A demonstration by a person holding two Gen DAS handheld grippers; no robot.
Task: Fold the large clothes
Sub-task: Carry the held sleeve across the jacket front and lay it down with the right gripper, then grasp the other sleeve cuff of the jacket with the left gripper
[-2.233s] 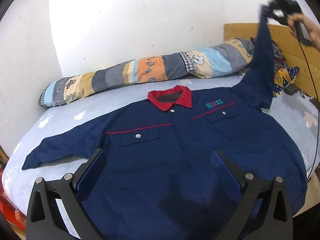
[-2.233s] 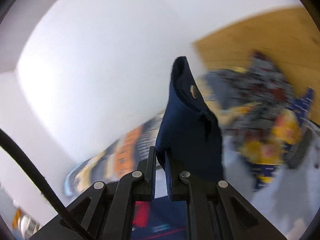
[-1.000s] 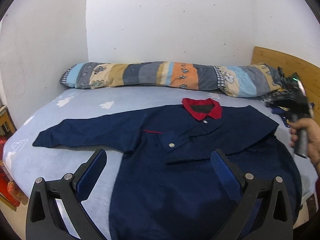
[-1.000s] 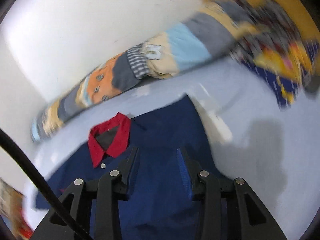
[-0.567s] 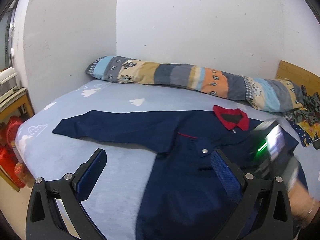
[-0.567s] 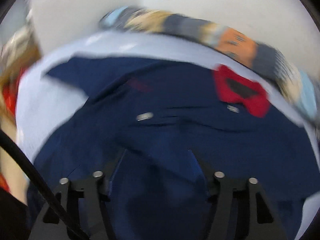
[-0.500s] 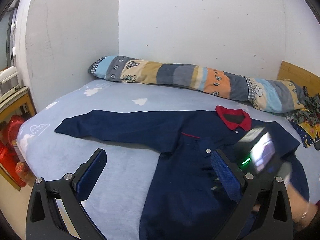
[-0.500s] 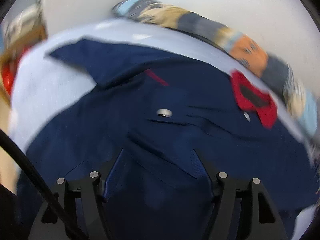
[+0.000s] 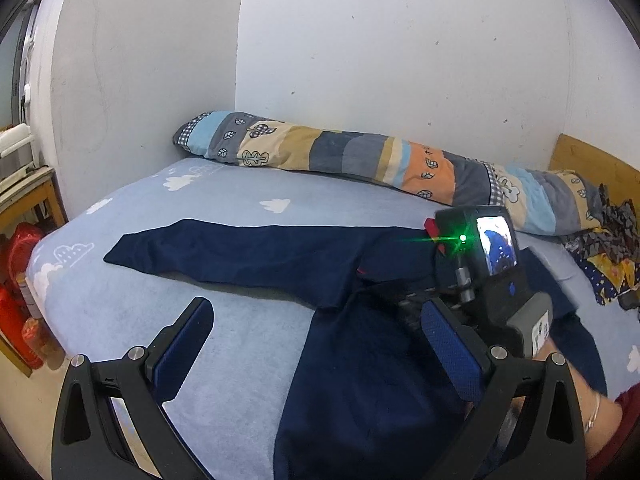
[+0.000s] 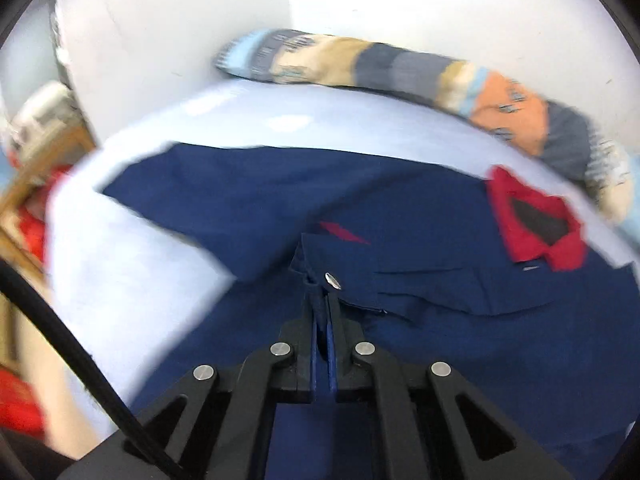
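Note:
A navy work jacket [image 9: 360, 360] with a red collar [image 10: 536, 220] lies face up on the light blue bed [image 9: 224, 192]. One sleeve [image 9: 224, 254] stretches out flat to the left. The other sleeve is folded across the chest. My left gripper [image 9: 316, 344] is open and empty, above the bed's near edge by the jacket's hem. My right gripper [image 10: 321, 304] is shut on the folded sleeve's cuff [image 10: 320, 280] with its silver snap, over the chest; its body [image 9: 492, 280] shows in the left wrist view.
A long patchwork bolster [image 9: 360, 160] lies along the far wall. A pile of patterned clothes [image 9: 612, 256] sits at the right by the wooden headboard [image 9: 592, 164]. A wooden stand [image 9: 28, 200] and red bags [image 9: 16, 280] are left of the bed.
My right gripper laid the sleeve across the chest, opened, swung over the jacket and has now shut on the cuff. My left gripper has swung leftward, staying open.

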